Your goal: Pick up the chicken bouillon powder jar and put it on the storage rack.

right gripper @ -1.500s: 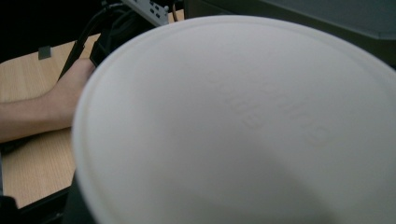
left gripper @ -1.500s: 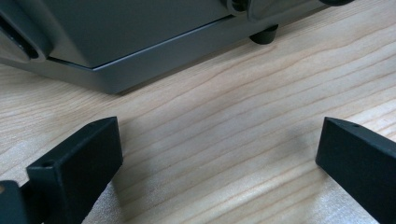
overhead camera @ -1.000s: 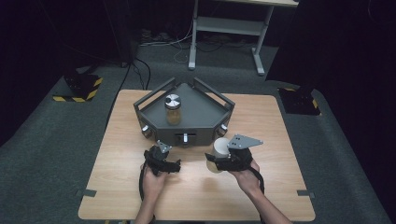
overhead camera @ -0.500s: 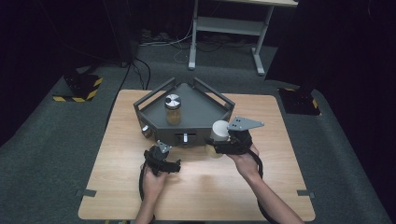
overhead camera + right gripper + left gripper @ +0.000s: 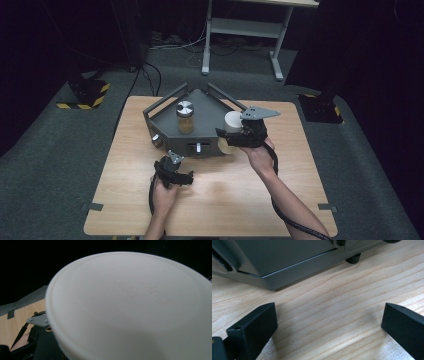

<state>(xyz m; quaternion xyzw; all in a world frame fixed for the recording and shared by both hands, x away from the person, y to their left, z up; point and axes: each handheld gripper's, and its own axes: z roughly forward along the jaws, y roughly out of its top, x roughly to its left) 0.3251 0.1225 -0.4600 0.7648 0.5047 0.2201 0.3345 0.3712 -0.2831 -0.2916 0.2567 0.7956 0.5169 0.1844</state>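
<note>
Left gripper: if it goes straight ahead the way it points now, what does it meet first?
Probably the grey tray's front wall. The left gripper is open, with bare table before it.

A white-lidded jar (image 5: 231, 121) sits in the black right gripper (image 5: 235, 136), above the dark grey tray (image 5: 210, 107). On the tray, an amber jar (image 5: 185, 120) wears a silver lid. The table (image 5: 240, 200) is pale wood grain.
</note>
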